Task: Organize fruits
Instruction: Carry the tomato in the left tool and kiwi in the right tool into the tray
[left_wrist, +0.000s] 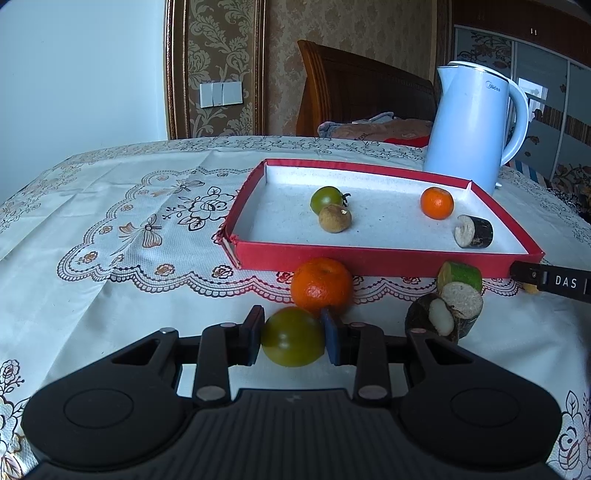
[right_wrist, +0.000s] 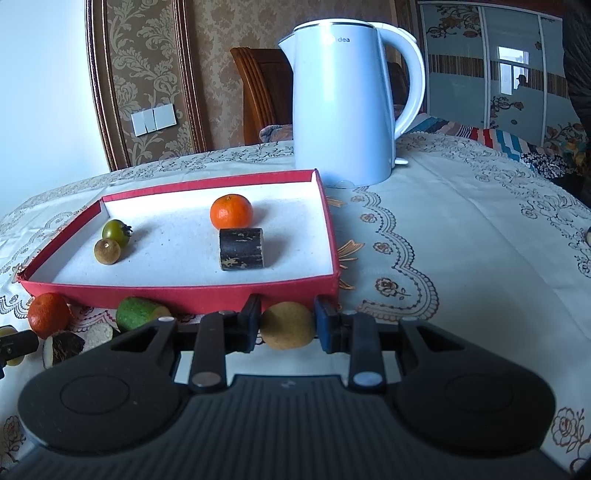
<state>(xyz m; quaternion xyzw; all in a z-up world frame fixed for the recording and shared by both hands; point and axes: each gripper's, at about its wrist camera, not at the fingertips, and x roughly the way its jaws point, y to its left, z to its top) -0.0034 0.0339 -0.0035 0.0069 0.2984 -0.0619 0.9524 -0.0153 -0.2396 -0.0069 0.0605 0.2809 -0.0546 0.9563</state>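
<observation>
**Red tray half filled, a fruit clamped in each gripper**

Green tomato (left_wrist: 293, 336) sits clenched between the pads of the left gripper (left_wrist: 293, 338), low over the lace tablecloth (left_wrist: 110, 221) in the left wrist view. Just beyond it lies a loose mandarin (left_wrist: 320, 285), between the gripper and the near wall of the red tray (left_wrist: 369, 258). To the right, outside the tray, a green cut piece (left_wrist: 461, 275) rests on two dark-skinned cut pieces (left_wrist: 443, 314) showing pale flesh. Inside the tray lie a small green tomato (left_wrist: 325, 197) touching a brown longan (left_wrist: 334, 218), a second mandarin (left_wrist: 437, 202) and a dark cut cylinder (left_wrist: 474, 231). A white kettle (left_wrist: 472, 125) stands behind the tray's far corner. The tip of the right gripper (left_wrist: 550, 281) pokes in at the right edge.

From the right wrist view, the right gripper (right_wrist: 287, 326) grasps a tan-brown round fruit (right_wrist: 287, 325) just in front of the tray's near right corner (right_wrist: 325, 291). The tray's near wall stands directly ahead of it. The kettle (right_wrist: 343, 103) rises behind the tray. At lower left, outside the tray, the loose mandarin (right_wrist: 48, 314) and the green piece (right_wrist: 135, 313) lie beside the tray wall.
</observation>
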